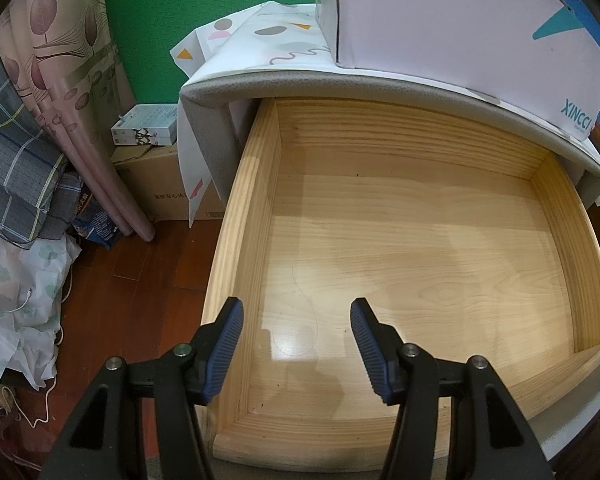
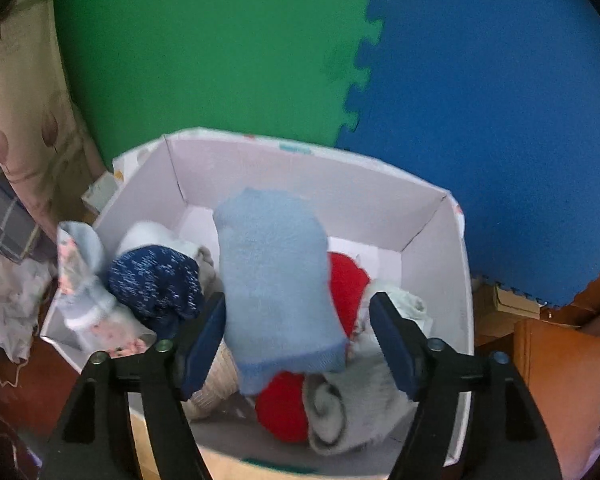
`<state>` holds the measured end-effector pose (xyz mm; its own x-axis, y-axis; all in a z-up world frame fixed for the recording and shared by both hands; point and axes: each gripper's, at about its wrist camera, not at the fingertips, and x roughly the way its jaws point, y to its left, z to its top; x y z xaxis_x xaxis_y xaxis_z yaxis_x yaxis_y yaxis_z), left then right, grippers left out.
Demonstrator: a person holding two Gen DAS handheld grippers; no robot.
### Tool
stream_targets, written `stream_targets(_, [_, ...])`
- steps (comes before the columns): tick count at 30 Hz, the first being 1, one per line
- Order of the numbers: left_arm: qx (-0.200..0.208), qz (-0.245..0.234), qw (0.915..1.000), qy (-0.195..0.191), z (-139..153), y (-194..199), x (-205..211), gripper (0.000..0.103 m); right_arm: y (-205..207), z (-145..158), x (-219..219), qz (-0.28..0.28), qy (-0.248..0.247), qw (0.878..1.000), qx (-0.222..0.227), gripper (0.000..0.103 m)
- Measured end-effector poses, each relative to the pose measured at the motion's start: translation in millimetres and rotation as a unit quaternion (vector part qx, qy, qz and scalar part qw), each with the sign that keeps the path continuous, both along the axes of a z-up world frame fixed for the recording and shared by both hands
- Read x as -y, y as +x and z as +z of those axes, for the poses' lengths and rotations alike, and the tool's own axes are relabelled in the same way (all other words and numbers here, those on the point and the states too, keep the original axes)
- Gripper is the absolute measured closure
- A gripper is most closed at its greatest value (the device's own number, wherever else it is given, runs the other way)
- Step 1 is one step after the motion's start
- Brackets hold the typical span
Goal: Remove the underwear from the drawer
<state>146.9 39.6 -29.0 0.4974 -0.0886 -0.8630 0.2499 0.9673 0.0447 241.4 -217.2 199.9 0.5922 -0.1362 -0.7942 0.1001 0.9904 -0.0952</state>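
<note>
Item one, left view: your left gripper (image 1: 296, 336) hangs with jaws apart and nothing between them, over the bare wooden floor of the open drawer (image 1: 256, 184), a white box (image 1: 460, 16) on the top above it. Item two, right view: your right gripper (image 2: 298, 320) stands apart at frame centre, the light blue underwear (image 2: 276, 276) between its fingers, the left pad just at the cloth and the right one clear, above a white box (image 2: 432, 224) of rolled red (image 2: 346, 280), navy (image 2: 156, 280) and grey (image 2: 352, 404) pieces.

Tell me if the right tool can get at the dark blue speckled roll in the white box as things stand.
Probably yes. The dark blue speckled roll lies on top of the pile in the white box, just left of the right tool. But the light blue piece between its open jaws would need to drop clear first.
</note>
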Motion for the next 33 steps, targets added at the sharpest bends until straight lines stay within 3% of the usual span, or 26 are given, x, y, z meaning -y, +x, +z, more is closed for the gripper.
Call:
stream_targets(7, [0.002,-0.001,1.0000,0.001,0.7,0.3,0.7,0.046,-62.5,33.9,8.5,0.004,0.027,0.998,0.054,0.024])
stream_targets(12, [0.014,-0.011,0.9998,0.009,4.4,-3.8,5.0,0.046,-126.0,28.0,10.3,0.002,0.040,0.996,0.084,0.017])
stream_targets(17, [0.027,-0.014,0.9995,0.005,11.4,-9.0,5.9,0.046,-179.3,-15.0,6.2,-0.010,0.032,0.995,0.089,0.015])
stream_targets(24, [0.053,-0.025,0.9981,0.017,20.3,-21.0,14.0,0.046,-214.7,-106.5,8.3,-0.024,0.050,0.998,0.038,0.015])
stream_targets(33, [0.065,-0.014,0.9977,0.015,27.6,-44.0,19.0,0.046,-239.2,-156.0,-0.1,-0.024,0.037,0.998,0.036,0.008])
